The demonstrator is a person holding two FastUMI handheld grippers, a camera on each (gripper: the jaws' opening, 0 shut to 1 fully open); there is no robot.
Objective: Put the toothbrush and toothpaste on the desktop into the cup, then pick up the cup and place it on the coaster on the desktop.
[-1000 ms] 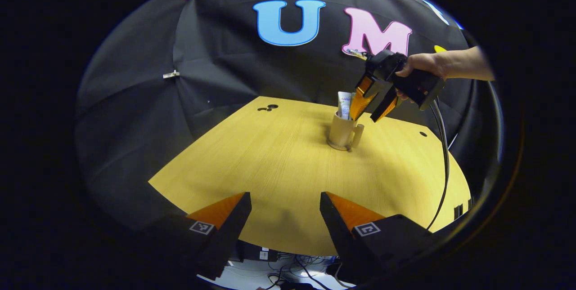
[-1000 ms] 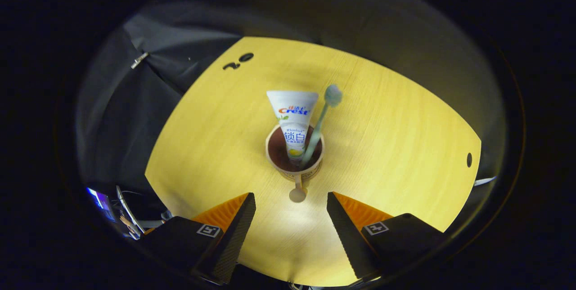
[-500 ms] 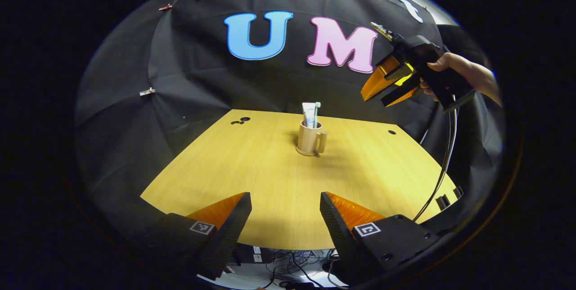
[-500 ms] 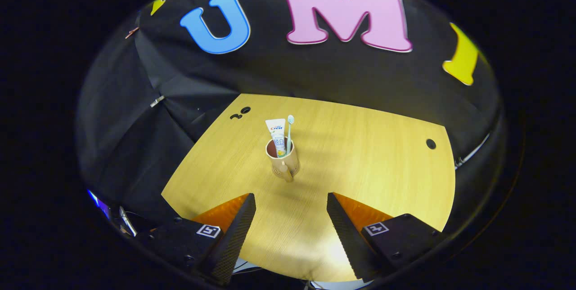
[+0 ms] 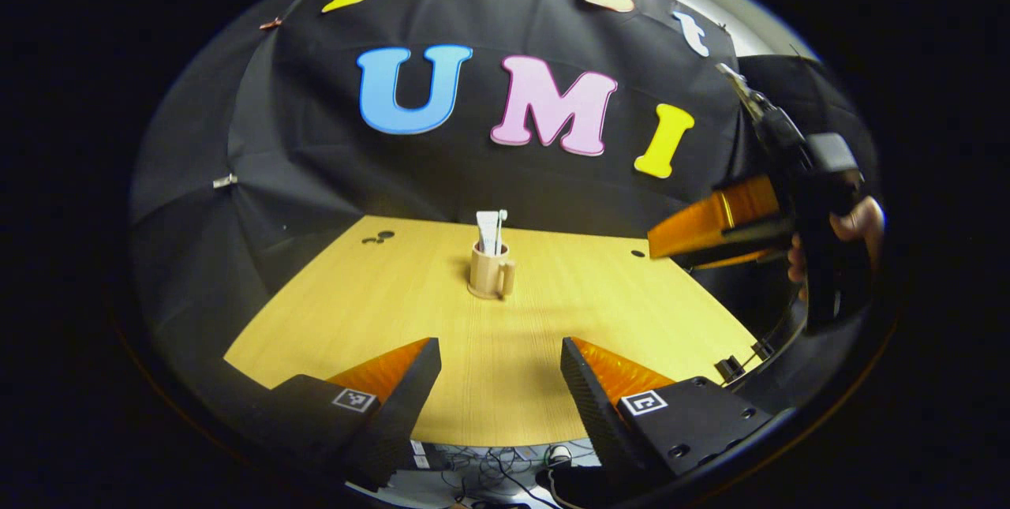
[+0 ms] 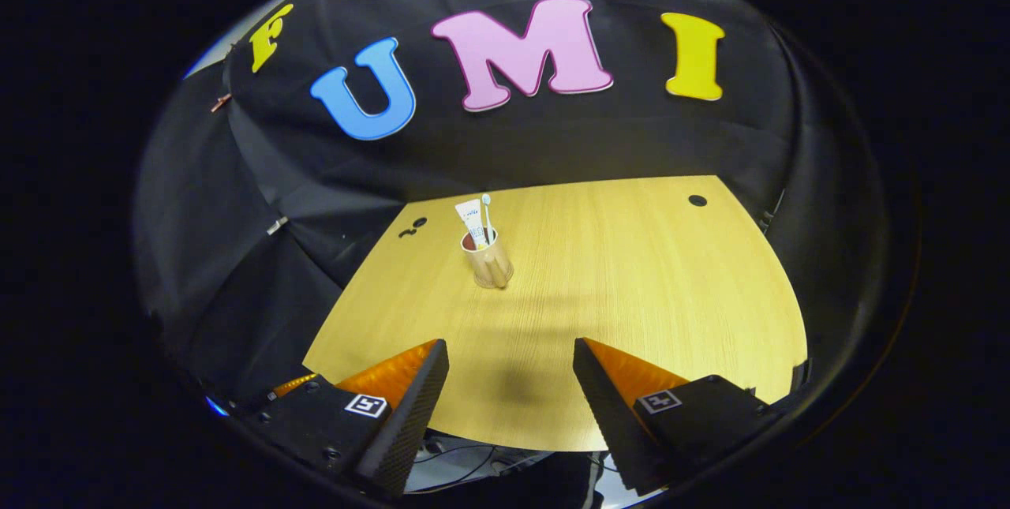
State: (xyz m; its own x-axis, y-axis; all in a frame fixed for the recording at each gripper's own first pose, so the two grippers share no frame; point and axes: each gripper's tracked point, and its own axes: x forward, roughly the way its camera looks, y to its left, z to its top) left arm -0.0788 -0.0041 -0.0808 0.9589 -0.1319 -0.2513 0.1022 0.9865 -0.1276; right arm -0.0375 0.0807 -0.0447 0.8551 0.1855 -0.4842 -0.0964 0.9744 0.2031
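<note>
Cup [image 5: 490, 274]: standing upright near the middle of the desk [image 5: 394, 319], handle turned toward the near edge; a coaster is hard to tell beneath it.
Toothpaste [image 6: 472, 222]: sticking up out of the cup, wide end on top.
Toothbrush [image 6: 488, 217]: standing in the cup just beside the toothpaste, head up.
Left gripper [image 5: 497, 371]: hanging over the desk's near edge, well apart from the cup, fingers spread and gripping nothing.
Right gripper [image 6: 509, 375]: hovering above the near edge, fingers gaping, nothing between them; in the left gripper view it is showing at the right [image 5: 678, 245], a hand [image 5: 856, 225] gripping it.
</note>
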